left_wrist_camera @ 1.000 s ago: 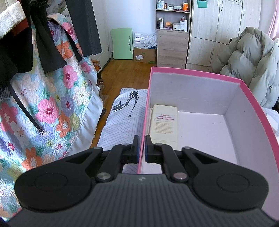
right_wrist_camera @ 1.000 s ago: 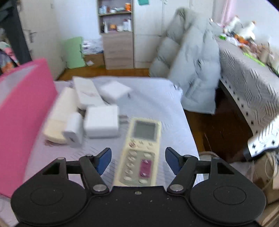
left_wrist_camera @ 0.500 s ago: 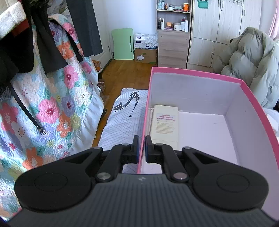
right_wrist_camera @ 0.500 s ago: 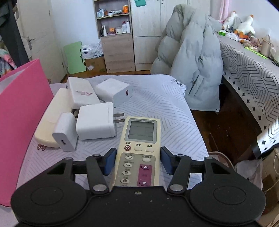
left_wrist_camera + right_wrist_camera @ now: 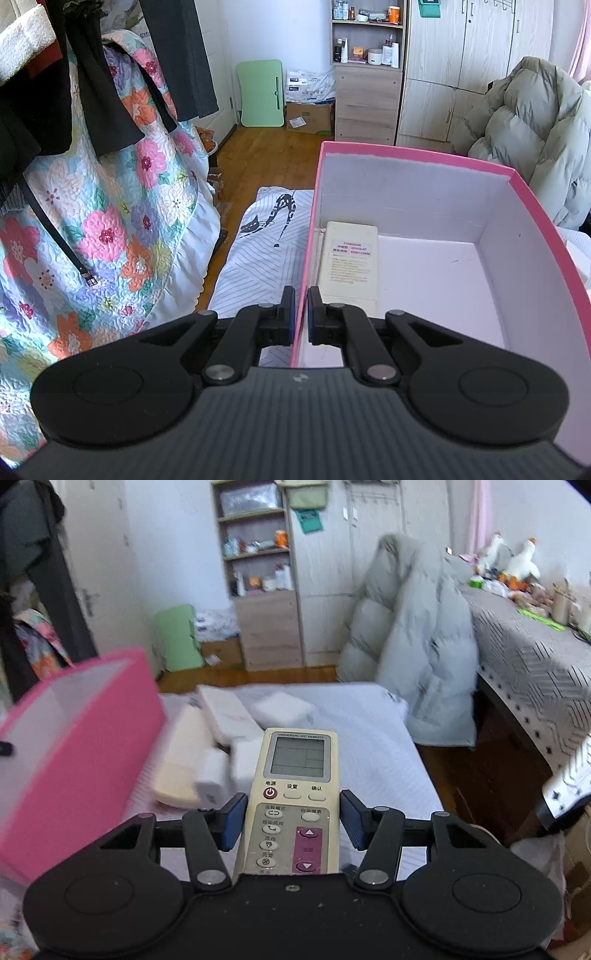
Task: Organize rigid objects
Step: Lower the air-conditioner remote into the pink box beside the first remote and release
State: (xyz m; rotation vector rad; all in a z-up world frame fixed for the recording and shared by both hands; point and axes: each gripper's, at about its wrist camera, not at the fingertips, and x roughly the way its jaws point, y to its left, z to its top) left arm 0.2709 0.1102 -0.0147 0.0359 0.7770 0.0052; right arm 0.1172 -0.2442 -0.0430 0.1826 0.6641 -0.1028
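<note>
My left gripper (image 5: 301,314) is shut on the near left wall of the pink box (image 5: 424,157). A cream remote (image 5: 351,262) lies face down inside the box along its left wall. My right gripper (image 5: 293,821) is shut on a cream AC remote (image 5: 297,775) and holds it lifted above the bed, screen up. Behind it on the bed lie a cream device (image 5: 184,760) and several white chargers (image 5: 229,712), blurred. The pink box also shows at the left of the right wrist view (image 5: 92,738).
The bed has a grey striped sheet (image 5: 373,738). A floral quilt (image 5: 110,221) hangs at the left. A grey puffer jacket (image 5: 417,646) hangs at the bed's far right. A table (image 5: 532,657) with clutter stands at the right. A shelf unit (image 5: 365,74) stands by the far wall.
My right gripper closed on the AC remote and lifted it off the bed. My left gripper stayed shut on the box wall.
</note>
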